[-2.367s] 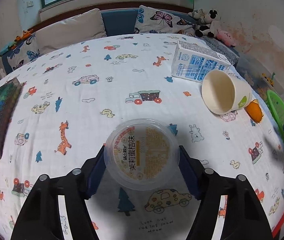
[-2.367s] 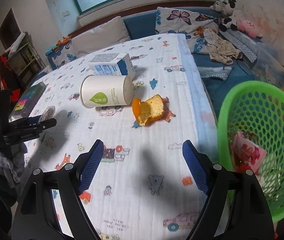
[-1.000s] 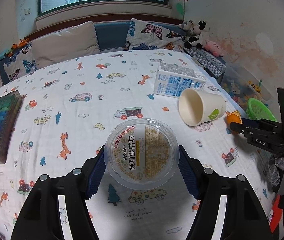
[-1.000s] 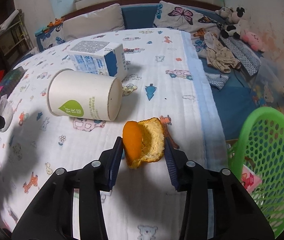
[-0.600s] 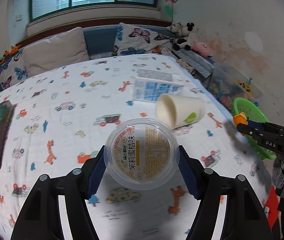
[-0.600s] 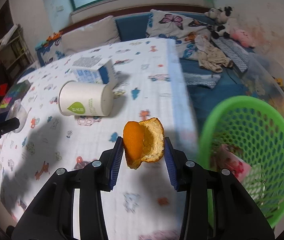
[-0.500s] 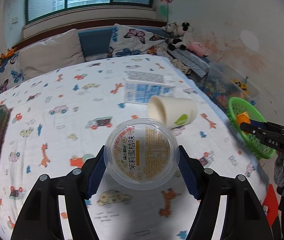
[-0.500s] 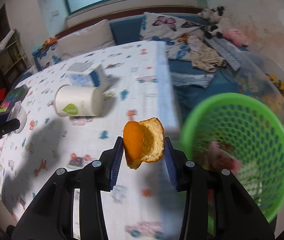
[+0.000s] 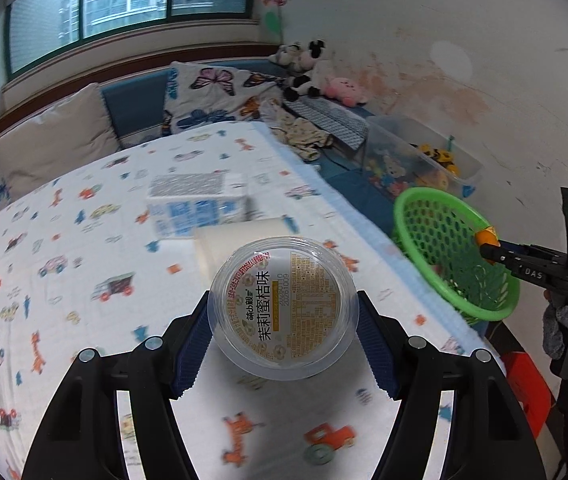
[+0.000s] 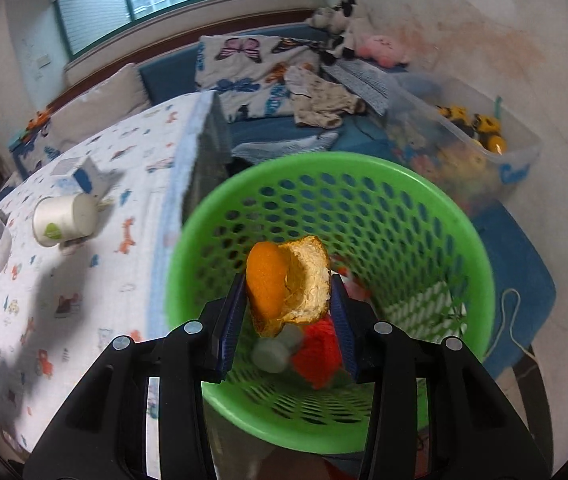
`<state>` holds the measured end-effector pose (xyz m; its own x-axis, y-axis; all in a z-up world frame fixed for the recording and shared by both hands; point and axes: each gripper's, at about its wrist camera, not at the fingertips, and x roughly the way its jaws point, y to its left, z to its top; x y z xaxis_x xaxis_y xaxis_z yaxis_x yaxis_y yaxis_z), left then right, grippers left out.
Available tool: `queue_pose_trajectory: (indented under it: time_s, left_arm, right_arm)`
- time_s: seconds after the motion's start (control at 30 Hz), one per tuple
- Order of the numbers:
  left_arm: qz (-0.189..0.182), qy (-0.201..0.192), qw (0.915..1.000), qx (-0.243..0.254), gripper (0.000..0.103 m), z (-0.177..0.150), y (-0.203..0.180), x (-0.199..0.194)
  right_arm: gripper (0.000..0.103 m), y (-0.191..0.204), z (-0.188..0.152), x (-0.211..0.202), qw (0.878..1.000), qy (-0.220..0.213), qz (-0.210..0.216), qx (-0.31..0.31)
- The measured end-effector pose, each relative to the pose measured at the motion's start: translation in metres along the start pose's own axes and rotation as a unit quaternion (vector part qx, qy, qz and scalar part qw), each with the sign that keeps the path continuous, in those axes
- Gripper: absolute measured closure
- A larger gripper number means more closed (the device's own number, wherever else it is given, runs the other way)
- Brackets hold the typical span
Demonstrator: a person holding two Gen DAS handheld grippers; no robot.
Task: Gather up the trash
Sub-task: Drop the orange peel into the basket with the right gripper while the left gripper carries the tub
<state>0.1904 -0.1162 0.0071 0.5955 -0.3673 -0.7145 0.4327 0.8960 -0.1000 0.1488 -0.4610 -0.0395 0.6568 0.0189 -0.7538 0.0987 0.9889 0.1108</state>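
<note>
Trash collection was at the deposit step, with both tools loaded and the green basket (image 10: 480, 264) taken as landmark. Farthest left of the basket, on the bed's printed sheet (image 9: 84, 240), lay one milk carton (image 9: 196, 204) and, just beside it, one paper cup (image 10: 64, 218) on its side; both were not yet collected. Nearer the basket, the left tool (image 9: 283, 330) pinched one clear lidded plastic tub (image 9: 282, 306) between its blue pads, holding it in the air above the sheet and short of the basket's rim. At the basket itself, the right tool (image 10: 289, 312) was pressed together on one piece of orange peel (image 10: 286, 284), which hung directly over the basket's open mouth, above the litter already inside: a red item and a pale round one, the rest too blurred to count. The next move would probably call for the right tool to spread so that the peel dropped inside, and for the left tool to carry the tub across to the basket's mouth.
</note>
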Motion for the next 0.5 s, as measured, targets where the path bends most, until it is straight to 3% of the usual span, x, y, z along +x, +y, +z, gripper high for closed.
queue_pose_trajectory:
  time_s: [0.13,0.3,0.5]
  left_arm:
    - [-0.01,0.001,0.9997,0.02,0.037,0.008,-0.023,0.006]
    - [-0.023,0.001,0.9988,0.043,0.037,0.019,-0.049,0.013]
    - [-0.041,0.007,0.9968,0.068,0.037,0.031,-0.082,0.025]
  right_arm:
    - [0.059,-0.011,-0.004,0.001,1.0,0.001,-0.003,0.014]
    - [0.048,-0.022,-0.006,-0.003,1.0,-0.007,-0.004,0.025]
    - [0.045,-0.029,-0.008,-0.014,0.999,-0.018,-0.001,0.032]
